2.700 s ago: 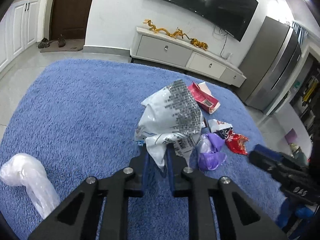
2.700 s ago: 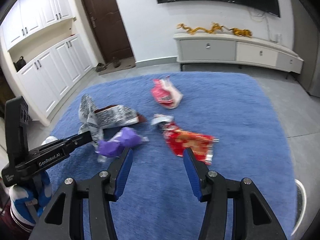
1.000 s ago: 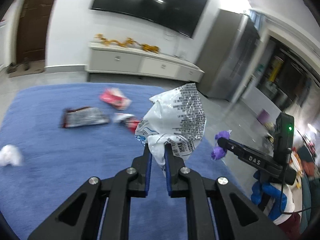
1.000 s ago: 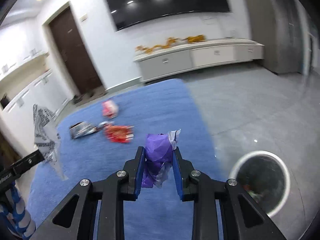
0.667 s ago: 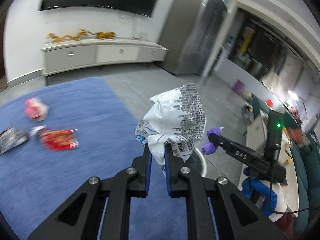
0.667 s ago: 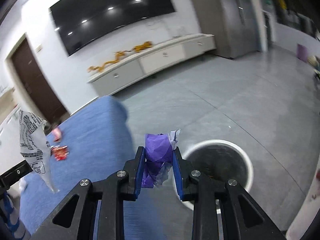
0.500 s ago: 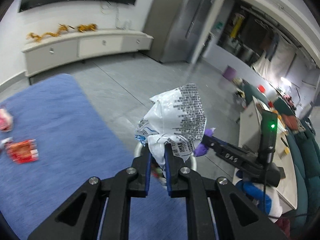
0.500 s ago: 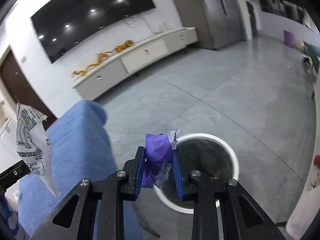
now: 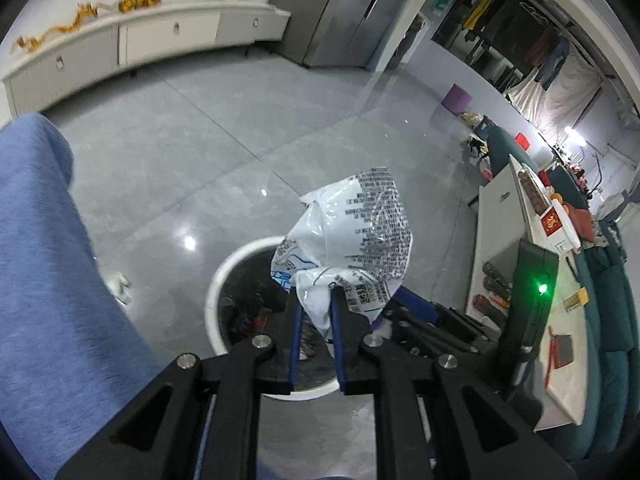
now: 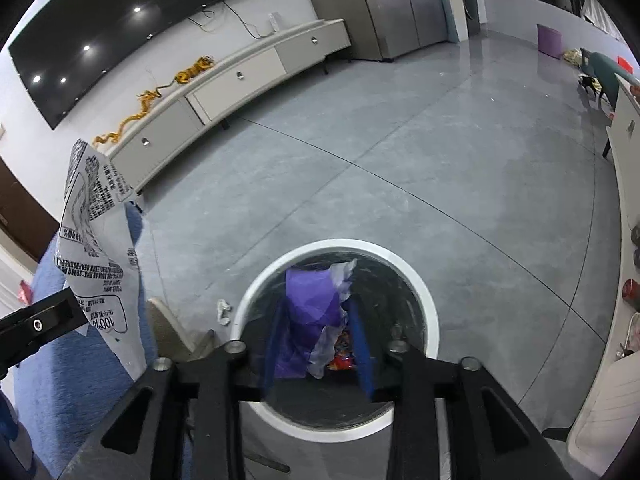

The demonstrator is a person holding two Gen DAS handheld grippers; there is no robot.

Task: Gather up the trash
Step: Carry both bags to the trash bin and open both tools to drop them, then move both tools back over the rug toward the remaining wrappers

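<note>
A white-rimmed round bin with a dark inside stands on the grey floor, right under both grippers. My right gripper hangs over its mouth with the jaws opening. The purple wrapper sits loose between the fingers, leaning on the left one, with a gap on its right. My left gripper is over the bin's rim. It still pinches the neck of the white printed wrapper, which stands upright, while its jaws begin opening. That wrapper also shows at the left of the right wrist view.
The blue rug lies to the left of the bin. A small white scrap and a beige thing lie on the floor by the rim. Red wrappers are in the bin. A white table stands to the right.
Both grippers have swung from above the rug to over the bin and tipped downward. The right fingers have spread apart, and the purple wrapper is no longer squeezed.
</note>
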